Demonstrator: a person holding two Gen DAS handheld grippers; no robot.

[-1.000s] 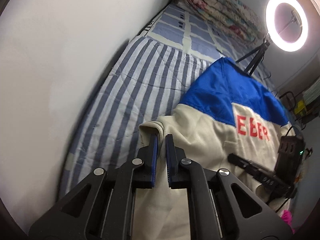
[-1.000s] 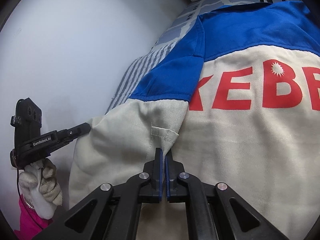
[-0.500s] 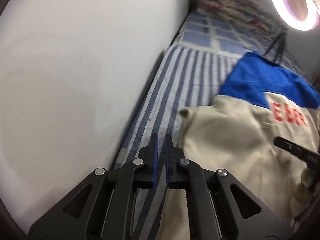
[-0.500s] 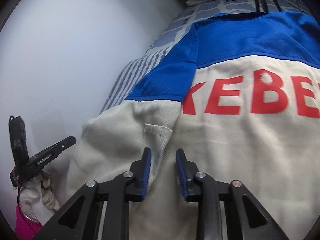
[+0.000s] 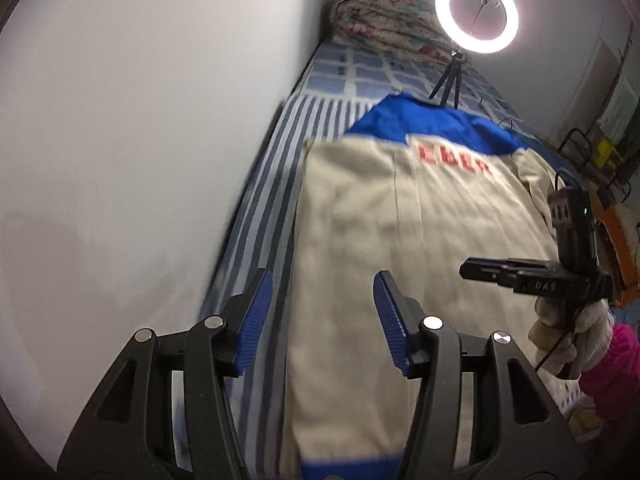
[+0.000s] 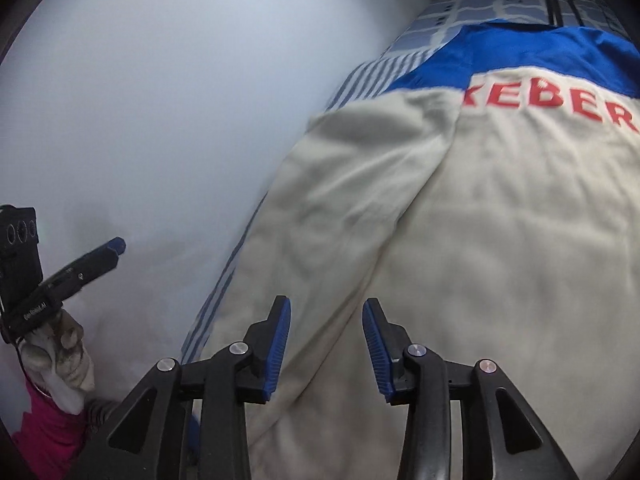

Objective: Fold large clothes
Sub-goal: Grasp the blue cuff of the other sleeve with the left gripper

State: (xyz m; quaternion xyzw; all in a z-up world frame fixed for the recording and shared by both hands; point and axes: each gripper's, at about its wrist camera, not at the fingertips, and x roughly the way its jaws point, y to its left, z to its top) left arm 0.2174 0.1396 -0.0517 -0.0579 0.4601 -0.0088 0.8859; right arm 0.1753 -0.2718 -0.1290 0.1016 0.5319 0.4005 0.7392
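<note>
Cream and blue, the jacket (image 5: 400,248) lies flat on the striped bed (image 5: 256,216) by its wall edge, now let go by the left tongs (image 5: 320,320) and right tongs (image 6: 325,344), both opening with nothing between them, so the sleeve fold looks done.

Glaring ring light (image 5: 476,12), dim room, motion blur, fisheye-warped edges.

One jacket (image 5: 384,248), two hand-held grippers, one ring light (image 5: 476,12), one rolled quilt (image 5: 384,16), one bed (image 5: 276,168).
</note>
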